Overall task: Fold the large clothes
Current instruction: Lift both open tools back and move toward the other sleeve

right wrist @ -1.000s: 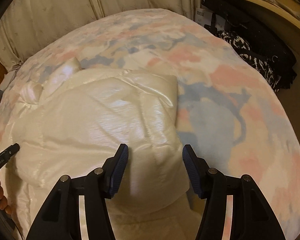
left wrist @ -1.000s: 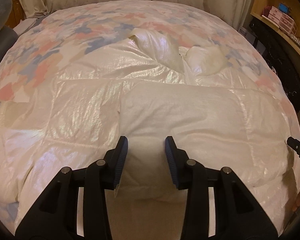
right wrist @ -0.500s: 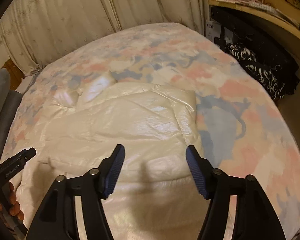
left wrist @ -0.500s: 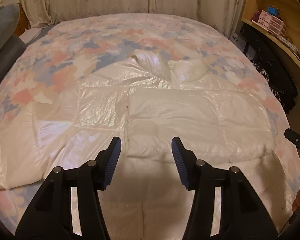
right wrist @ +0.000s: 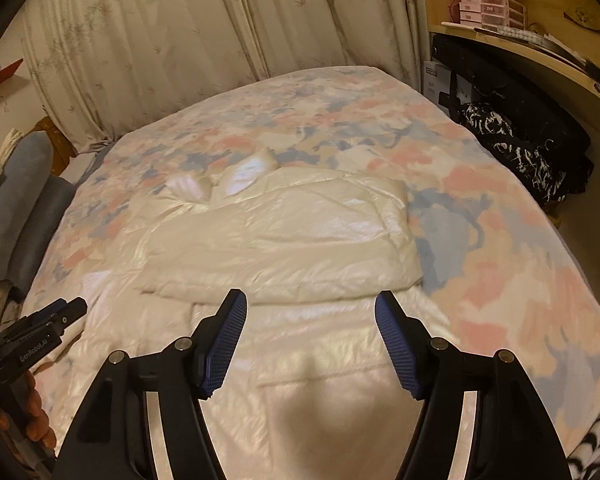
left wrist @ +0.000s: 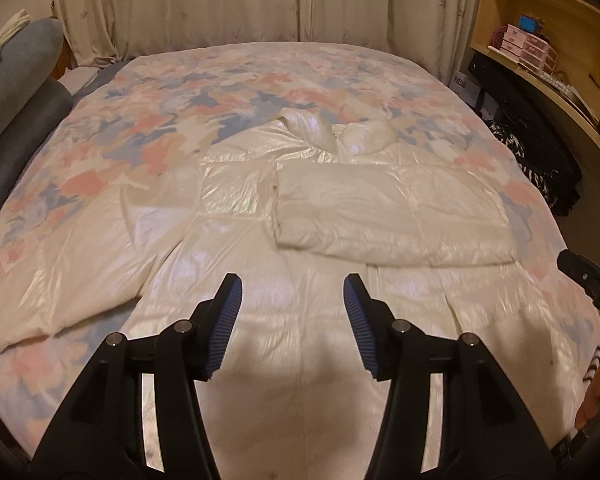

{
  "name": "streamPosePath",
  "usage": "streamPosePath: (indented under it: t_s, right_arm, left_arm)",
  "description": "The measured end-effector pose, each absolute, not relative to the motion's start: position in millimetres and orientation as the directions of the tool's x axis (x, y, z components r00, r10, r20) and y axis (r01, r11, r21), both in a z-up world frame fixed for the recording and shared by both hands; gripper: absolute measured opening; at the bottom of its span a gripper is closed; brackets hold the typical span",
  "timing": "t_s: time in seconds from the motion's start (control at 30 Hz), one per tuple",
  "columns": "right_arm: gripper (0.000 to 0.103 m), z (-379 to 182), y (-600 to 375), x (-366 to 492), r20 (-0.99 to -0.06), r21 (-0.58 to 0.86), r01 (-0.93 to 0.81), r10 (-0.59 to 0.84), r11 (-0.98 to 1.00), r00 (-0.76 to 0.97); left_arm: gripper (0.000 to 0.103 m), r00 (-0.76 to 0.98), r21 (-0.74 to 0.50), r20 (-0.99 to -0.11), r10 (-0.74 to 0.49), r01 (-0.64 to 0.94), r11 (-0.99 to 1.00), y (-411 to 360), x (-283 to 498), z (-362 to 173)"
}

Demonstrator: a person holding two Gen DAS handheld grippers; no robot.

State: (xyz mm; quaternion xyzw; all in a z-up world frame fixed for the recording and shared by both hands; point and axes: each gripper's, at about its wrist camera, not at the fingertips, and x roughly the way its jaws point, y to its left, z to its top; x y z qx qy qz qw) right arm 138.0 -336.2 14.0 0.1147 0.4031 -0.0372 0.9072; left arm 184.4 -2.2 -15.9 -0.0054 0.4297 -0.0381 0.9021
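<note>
A shiny cream puffer jacket [left wrist: 300,288] lies spread on the bed, collar at the far end. Its right sleeve [left wrist: 392,220] is folded across the chest; its left sleeve [left wrist: 72,260] stretches out to the left. My left gripper [left wrist: 292,292] hangs open above the jacket's lower body, nothing between its blue pads. In the right wrist view the same jacket [right wrist: 284,236] shows, and my right gripper [right wrist: 310,312] hovers open over its hem, empty. Each gripper shows at the edge of the other's view: right gripper [left wrist: 588,280], left gripper [right wrist: 44,328].
The bed carries a floral duvet [left wrist: 172,120] in pink and blue. Curtains [left wrist: 260,4] hang behind it. Grey bolsters [left wrist: 16,120] lie on the left. A wooden shelf [left wrist: 540,60] with boxes and dark clothes [right wrist: 516,148] stands on the right.
Both grippers have pulled back and risen from the jacket, so more of the bed shows. Their jaws stand wider than a second ago. The folded sleeve stays put.
</note>
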Motion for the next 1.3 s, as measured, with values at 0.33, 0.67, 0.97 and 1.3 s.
streamPosePath:
  t_s: [0.33, 0.67, 0.97, 1.3]
  right_arm:
    - [0.068, 20, -285, 60, -0.724, 0.222, 0.119, 0.082, 0.968, 0.685]
    - [0.071, 35, -228, 17, -0.683, 0.27, 0.04, 0.162, 0.962, 0.712]
    - [0.074, 54, -157, -1, -0.664, 0.241, -0.065, 0.213, 0.968, 0.717]
    - [0.075, 58, -63, 4, -0.664, 0.19, -0.188, 0.267, 0.964, 0.698]
  left_arm:
    - [0.06, 0.659, -0.078, -0.748, -0.081, 0.034, 0.996, 27, 104, 5]
    - [0.067, 0.693, -0.107, -0.718, -0.061, -0.023, 0.994, 74, 37, 23]
    - [0.069, 0.691, -0.125, -0.723, 0.0, -0.131, 0.984, 142, 14, 26]
    - [0.069, 0.68, -0.168, -0.732, 0.029, -0.222, 0.96, 213, 12, 17]
